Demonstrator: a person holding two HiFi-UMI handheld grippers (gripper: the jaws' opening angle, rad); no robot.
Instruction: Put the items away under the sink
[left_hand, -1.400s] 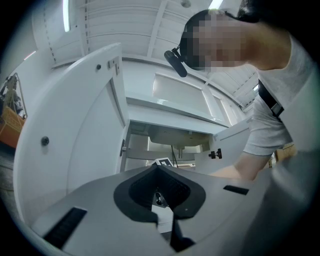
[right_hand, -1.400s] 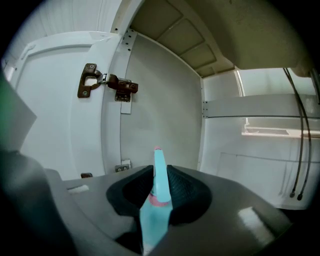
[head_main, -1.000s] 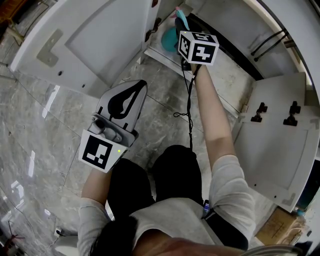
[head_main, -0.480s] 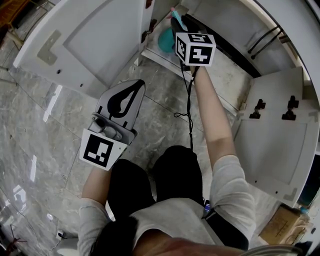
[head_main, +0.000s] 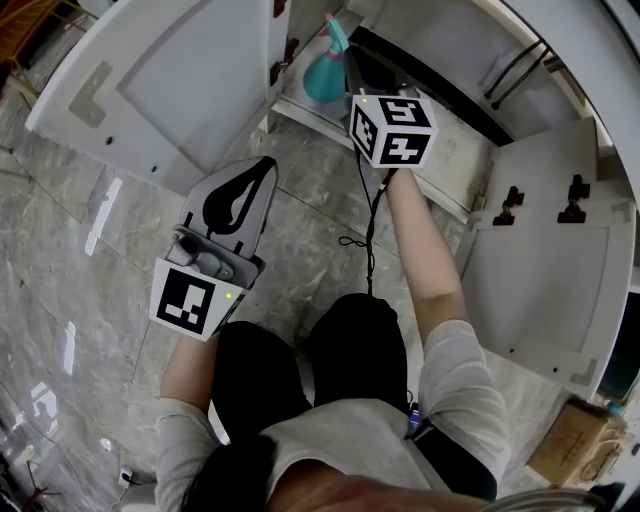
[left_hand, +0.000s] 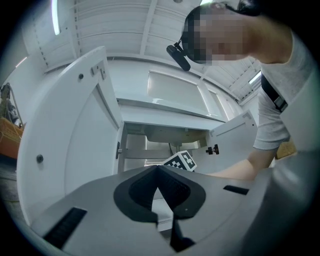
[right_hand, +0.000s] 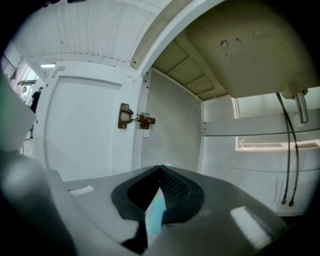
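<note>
A teal spray bottle (head_main: 325, 72) stands just inside the open under-sink cabinet, at its left front corner. My right gripper (head_main: 350, 58) points into the cabinet close beside the bottle and to its right. Its jaws have just been closing and now meet with nothing between them. In the right gripper view the bottle (right_hand: 156, 215) shows only as a teal strip through the gap below the right gripper's (right_hand: 160, 170) tips. My left gripper (head_main: 264, 164) hangs over the marble floor in front of the cabinet, shut and empty; in its own view the tips (left_hand: 159, 167) meet.
Both cabinet doors stand open: the left door (head_main: 170, 80) and the right door (head_main: 555, 250). The sink basin (right_hand: 250, 50) and two hoses (right_hand: 287, 150) hang above the cabinet floor (head_main: 450, 150). A cardboard box (head_main: 572, 440) sits at lower right.
My right gripper has drawn back from the bottle toward the person and a little up, and its jaws have closed. The bottle now stands free. The left gripper has stayed put.
</note>
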